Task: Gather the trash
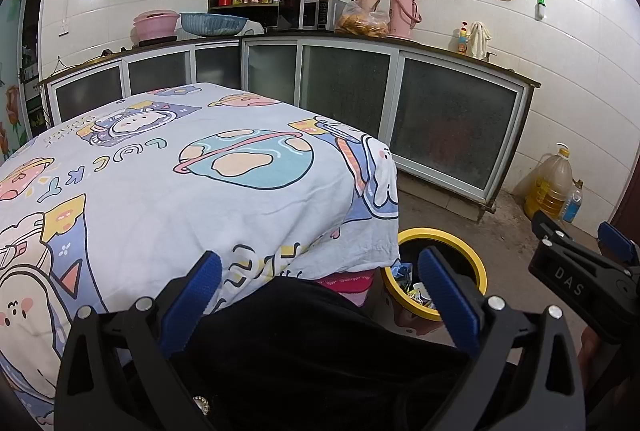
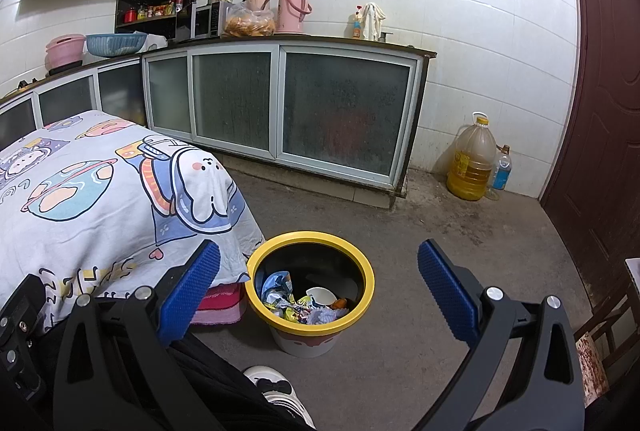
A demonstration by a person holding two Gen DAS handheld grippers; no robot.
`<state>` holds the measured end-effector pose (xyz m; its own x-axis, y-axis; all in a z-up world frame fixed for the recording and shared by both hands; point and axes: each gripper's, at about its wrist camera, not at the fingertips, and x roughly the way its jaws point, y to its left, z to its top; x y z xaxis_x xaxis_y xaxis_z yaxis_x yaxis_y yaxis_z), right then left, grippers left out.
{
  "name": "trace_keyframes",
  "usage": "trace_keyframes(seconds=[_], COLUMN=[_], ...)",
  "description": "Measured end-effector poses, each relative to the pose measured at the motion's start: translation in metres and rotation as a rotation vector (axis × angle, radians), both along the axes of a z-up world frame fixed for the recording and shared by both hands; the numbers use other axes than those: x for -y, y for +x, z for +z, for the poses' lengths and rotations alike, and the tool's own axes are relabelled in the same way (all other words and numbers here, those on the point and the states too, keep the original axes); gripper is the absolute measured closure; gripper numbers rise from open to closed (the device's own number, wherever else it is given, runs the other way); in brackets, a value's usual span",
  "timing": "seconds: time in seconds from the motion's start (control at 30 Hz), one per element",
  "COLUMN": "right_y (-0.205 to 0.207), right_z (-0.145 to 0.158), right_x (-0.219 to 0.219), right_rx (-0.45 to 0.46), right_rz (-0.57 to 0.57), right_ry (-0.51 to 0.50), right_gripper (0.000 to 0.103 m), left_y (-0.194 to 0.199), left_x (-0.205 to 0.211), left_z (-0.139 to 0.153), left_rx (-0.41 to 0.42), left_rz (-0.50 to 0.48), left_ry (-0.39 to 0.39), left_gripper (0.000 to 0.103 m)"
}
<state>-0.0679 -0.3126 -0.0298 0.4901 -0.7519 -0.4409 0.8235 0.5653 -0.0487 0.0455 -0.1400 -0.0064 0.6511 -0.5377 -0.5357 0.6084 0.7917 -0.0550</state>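
Observation:
A yellow-rimmed trash bin (image 2: 366, 281) stands on the floor by the table's corner; it holds crumpled wrappers (image 2: 294, 305) and a white cup. It also shows in the left wrist view (image 1: 478, 263), partly behind my finger. My right gripper (image 2: 320, 291) is open and empty, held above the bin. My left gripper (image 1: 320, 295) is open and empty over the near table edge and my dark-clothed lap. The right gripper's body (image 1: 580, 271) shows at the right of the left wrist view. The table with the cartoon cloth (image 1: 168, 187) carries no trash that I can see.
Kitchen cabinets (image 2: 280, 103) run along the back wall. An oil jug (image 2: 472, 163) and a small bottle (image 2: 500, 171) stand in the corner by a dark red door (image 2: 600, 111). My shoe (image 2: 276, 387) is near the bin. A pink cloth (image 2: 220, 305) hangs under the tablecloth.

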Motion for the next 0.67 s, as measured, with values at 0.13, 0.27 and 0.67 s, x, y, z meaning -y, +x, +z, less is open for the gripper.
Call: trace_keyframes(seconds=[0.13, 0.27, 0.67], right_y=[0.0, -0.0005, -0.0016], right_z=[0.0003, -0.0007, -0.0072], right_x=[0.0007, 0.0007, 0.0002], right_rx=[-0.001, -0.001, -0.004], right_rz=[0.001, -0.001, -0.002], right_ry=[0.001, 0.003, 0.007], right_gripper=[0.008, 0.008, 0.008], left_y=[0.0003, 0.0009, 0.0062], left_x=[0.0001, -0.0005, 0.0003], left_z=[0.0, -0.0003, -0.0016], left_rx=[-0.001, -0.004, -0.016], left_rz=[-0.003, -0.009, -0.009], left_ry=[0.0, -0.002, 0.013], left_gripper=[0.008, 0.008, 0.008])
